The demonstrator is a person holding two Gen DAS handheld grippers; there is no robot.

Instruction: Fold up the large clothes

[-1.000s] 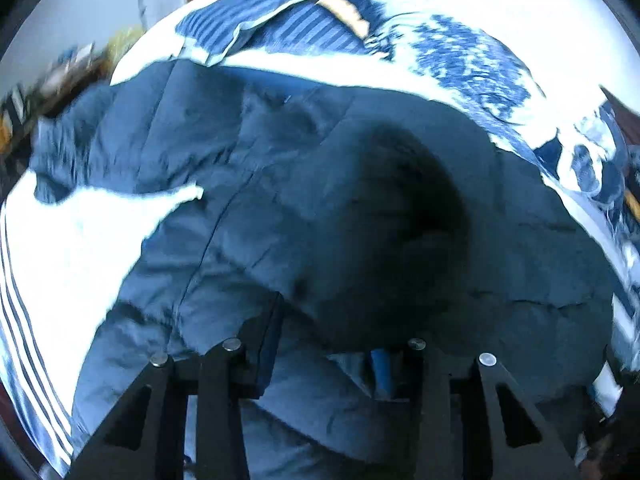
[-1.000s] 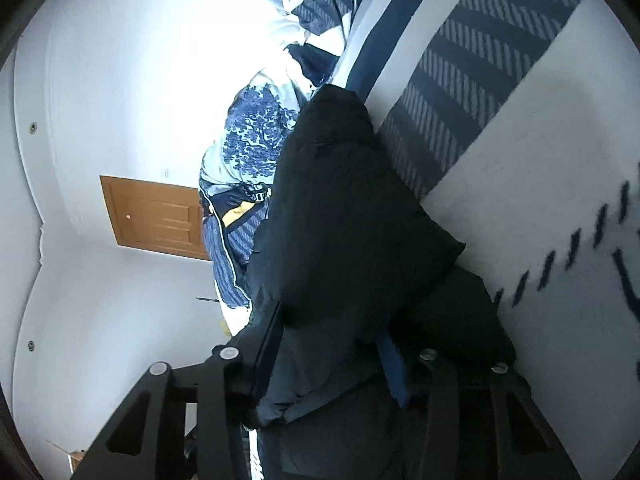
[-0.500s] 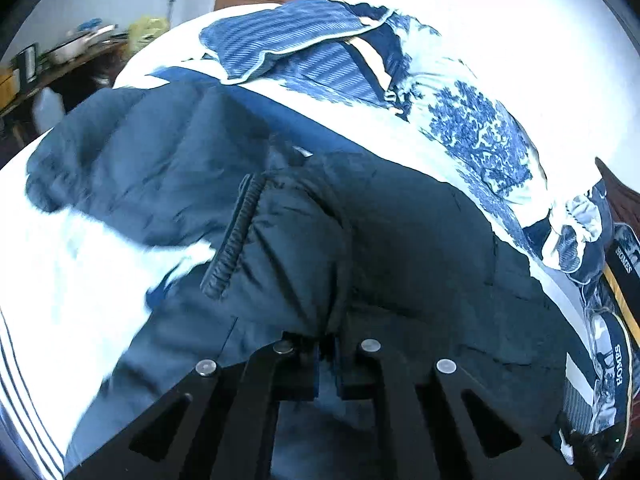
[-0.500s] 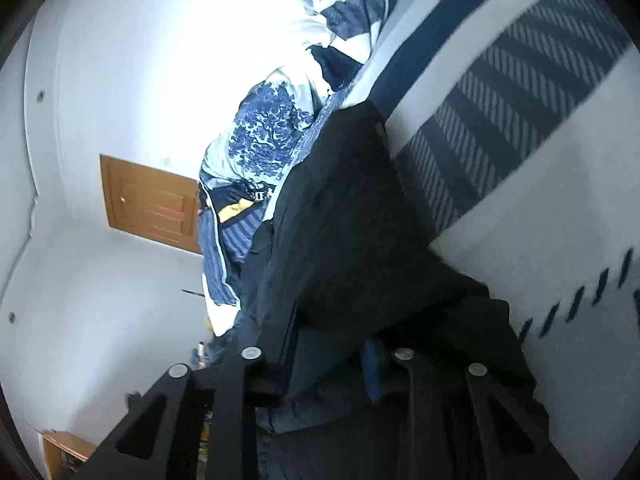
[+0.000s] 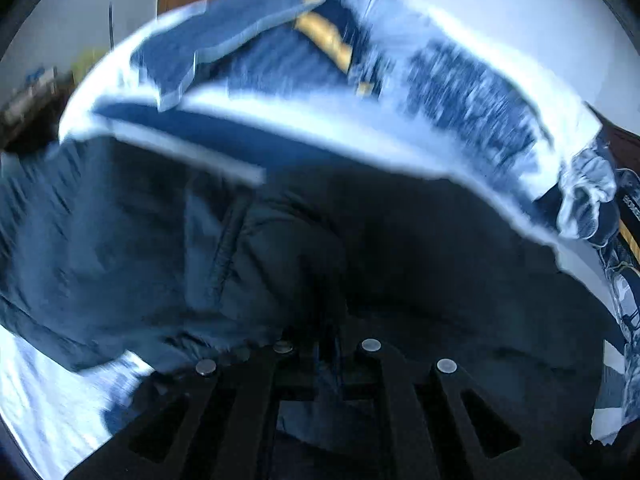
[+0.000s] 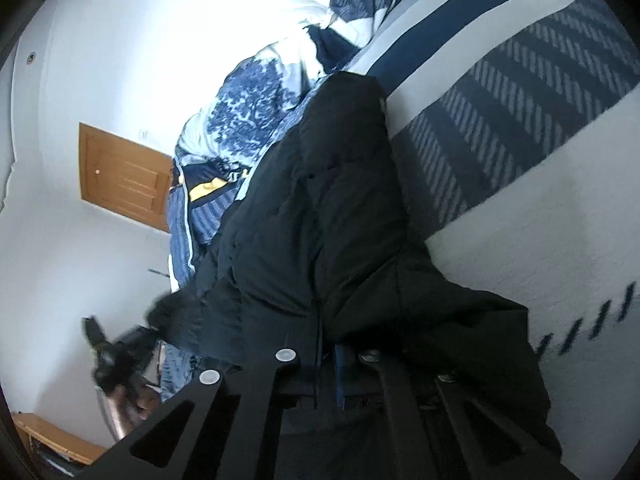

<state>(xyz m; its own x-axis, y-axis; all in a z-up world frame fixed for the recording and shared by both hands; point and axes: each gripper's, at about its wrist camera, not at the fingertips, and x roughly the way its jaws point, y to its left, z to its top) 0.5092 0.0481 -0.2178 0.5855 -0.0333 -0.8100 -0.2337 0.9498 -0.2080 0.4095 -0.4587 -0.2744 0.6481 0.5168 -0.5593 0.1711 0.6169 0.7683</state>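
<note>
A large dark navy padded jacket (image 5: 400, 248) lies on a bed with a white and blue striped cover (image 6: 540, 168). My left gripper (image 5: 327, 346) is shut on a fold of the jacket near a ribbed cuff (image 5: 222, 248). The left wrist view is blurred by motion. My right gripper (image 6: 328, 356) is shut on another part of the jacket (image 6: 328, 208), which hangs bunched over its fingers. The right wrist view is turned on its side. The other gripper and hand (image 6: 120, 360) show dimly at the lower left of that view.
A rumpled blue and white patterned duvet (image 5: 480, 92) and striped pillows (image 5: 240, 40) lie at the far side of the bed. A wooden door (image 6: 124, 176) is in the white wall. A wooden shelf (image 6: 48, 440) stands low at the left.
Both grippers went from open to shut on the jacket. The left one is lifting a fold with the cuff; the view has swung and blurred.
</note>
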